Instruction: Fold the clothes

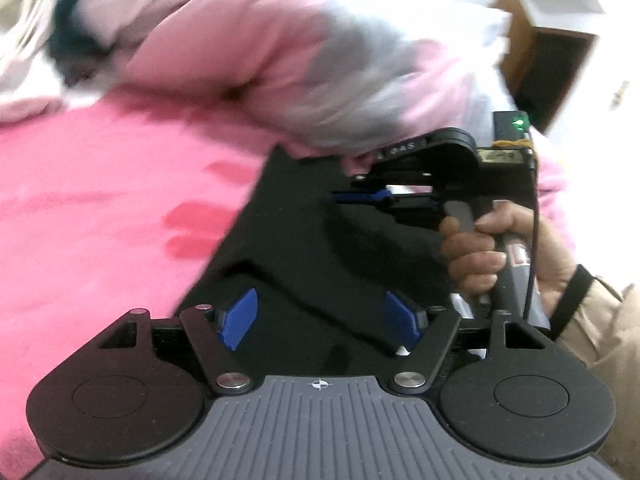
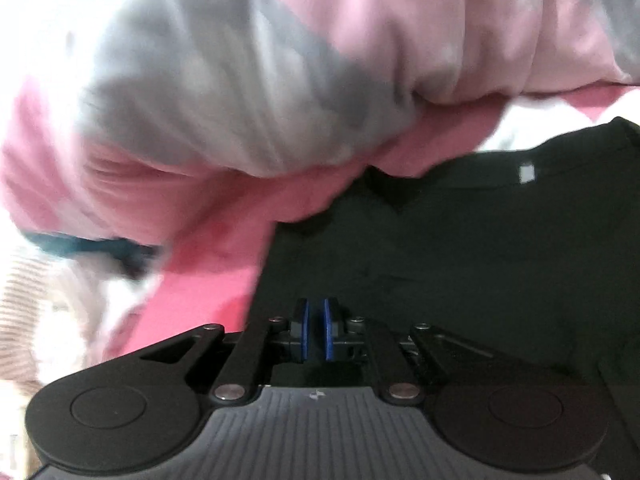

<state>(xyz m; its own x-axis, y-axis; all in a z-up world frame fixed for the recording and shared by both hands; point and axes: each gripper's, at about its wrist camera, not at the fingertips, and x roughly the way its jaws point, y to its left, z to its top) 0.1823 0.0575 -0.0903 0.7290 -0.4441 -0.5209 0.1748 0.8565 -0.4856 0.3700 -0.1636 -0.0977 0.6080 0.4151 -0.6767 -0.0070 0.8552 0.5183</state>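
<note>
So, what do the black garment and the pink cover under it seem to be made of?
The black garment looks like a thin, matte knit, perhaps cotton: it lies flat with soft creases and no shine. The pink cover looks like fleece or plush, with a fuzzy, matte surface; blur leaves this uncertain.

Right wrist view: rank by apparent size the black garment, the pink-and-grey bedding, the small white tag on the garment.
1. pink-and-grey bedding, fills the upper half, though it sits near the lens
2. black garment, a close second
3. white tag, tiny
</note>
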